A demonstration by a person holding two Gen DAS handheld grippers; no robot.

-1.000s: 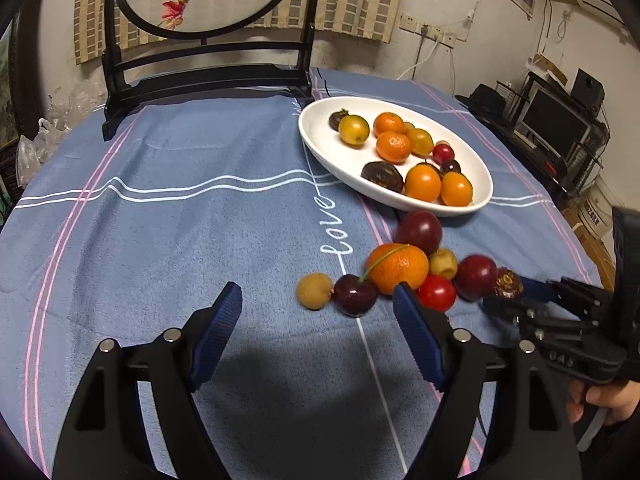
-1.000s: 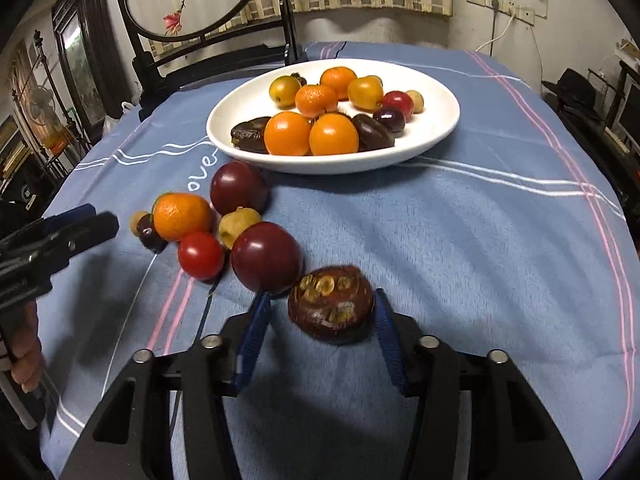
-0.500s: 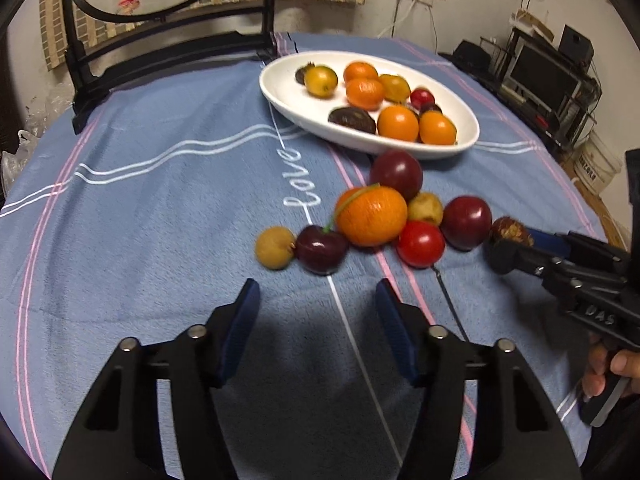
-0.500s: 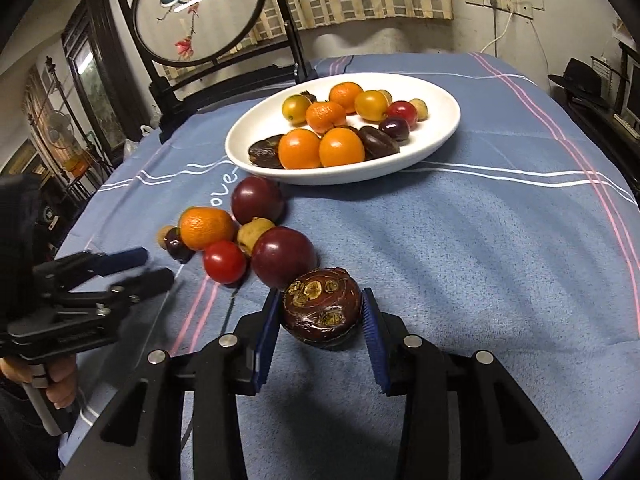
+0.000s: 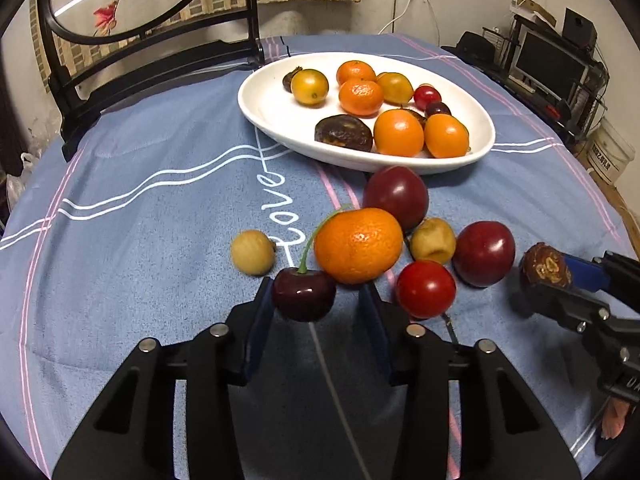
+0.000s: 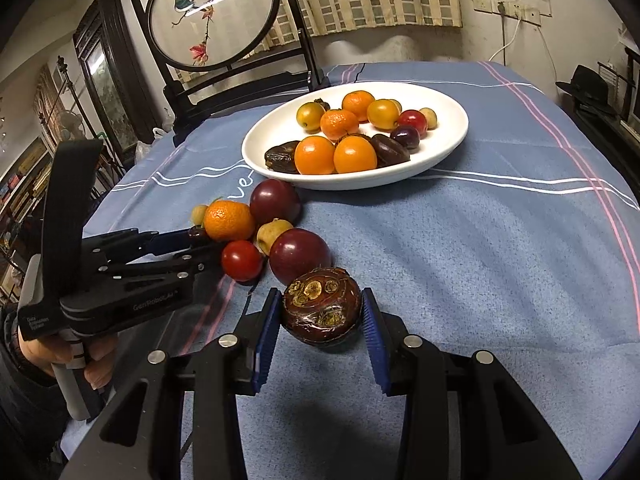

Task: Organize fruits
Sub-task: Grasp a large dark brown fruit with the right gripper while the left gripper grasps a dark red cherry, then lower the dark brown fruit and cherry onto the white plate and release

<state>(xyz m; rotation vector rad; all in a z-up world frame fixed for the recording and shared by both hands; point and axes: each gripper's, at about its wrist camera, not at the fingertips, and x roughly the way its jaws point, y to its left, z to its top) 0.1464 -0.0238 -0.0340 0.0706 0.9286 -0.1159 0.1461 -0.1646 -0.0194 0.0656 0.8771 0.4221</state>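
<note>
A dark cherry (image 5: 304,294) with a green stem lies on the blue cloth between the jaws of my left gripper (image 5: 316,292). The jaws are closing; the left pad is at its skin and a gap shows on the right. Around it lie a mandarin (image 5: 358,244), two dark red plums (image 5: 396,196), a red tomato (image 5: 426,288) and two tan longans (image 5: 252,252). My right gripper (image 6: 320,312) is shut on a dark brown fruit (image 6: 322,310), just right of the pile. The white plate (image 5: 272,120) behind holds several fruits.
A black wooden stand with a round embroidered screen (image 6: 208,12) rises at the table's far edge. Shelves with a monitor (image 5: 548,64) stand beyond the right edge. Bare blue cloth (image 6: 480,260) stretches right of the fruit pile.
My left gripper has come forward and down to the cherry, and its jaws have narrowed around it. The right gripper has kept its hold on the brown fruit and tilted a little.
</note>
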